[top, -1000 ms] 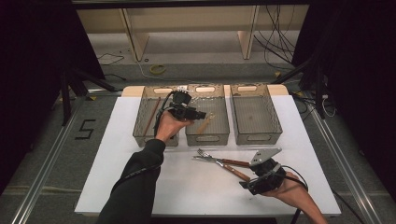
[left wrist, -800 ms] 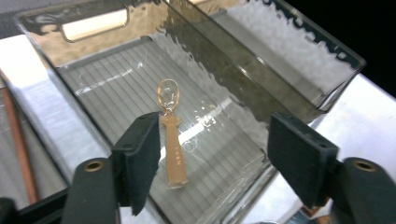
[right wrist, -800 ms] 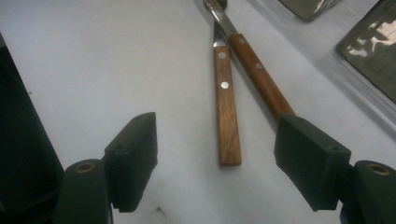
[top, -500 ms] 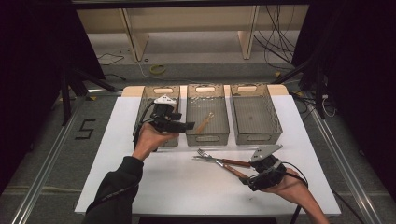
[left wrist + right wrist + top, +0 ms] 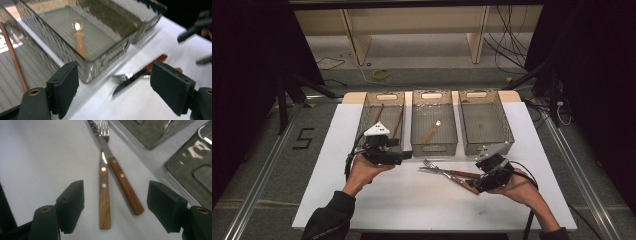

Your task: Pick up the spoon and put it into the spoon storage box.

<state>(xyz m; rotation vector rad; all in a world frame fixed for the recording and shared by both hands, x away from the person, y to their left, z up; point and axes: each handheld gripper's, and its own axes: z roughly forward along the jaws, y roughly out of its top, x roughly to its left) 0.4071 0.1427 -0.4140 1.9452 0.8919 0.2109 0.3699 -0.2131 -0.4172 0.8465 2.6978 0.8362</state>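
Observation:
A wooden-handled fork (image 5: 460, 174) and knife (image 5: 468, 184) lie crossed on the white table (image 5: 337, 165), in front of the middle bin (image 5: 434, 148). My right gripper (image 5: 476, 183) is open at their handle ends; the knife handle (image 5: 104, 195) and fork handle (image 5: 125, 191) lie between its jaws, untouched. My left gripper (image 5: 406, 155) hovers by the front corner of the left bin (image 5: 362, 125). Its jaws have just been opening, and nothing is between them (image 5: 115, 92). A wooden-handled spoon (image 5: 78, 41) lies in the middle bin. Past the left jaws I see the fork and knife (image 5: 130, 77).
The left bin holds brown chopsticks (image 5: 399, 122). The right bin (image 5: 508, 135) looks empty. The three clear bins stand side by side at the table's back. Dark curtains, cables and a wooden frame lie beyond the table. The right gripper (image 5: 197, 30) shows at the left gripper view's far right.
My left hand has drawn back from above the bins toward the near left, its jaws spreading. The spoon now lies uncovered in the middle bin. The right hand has shifted slightly.

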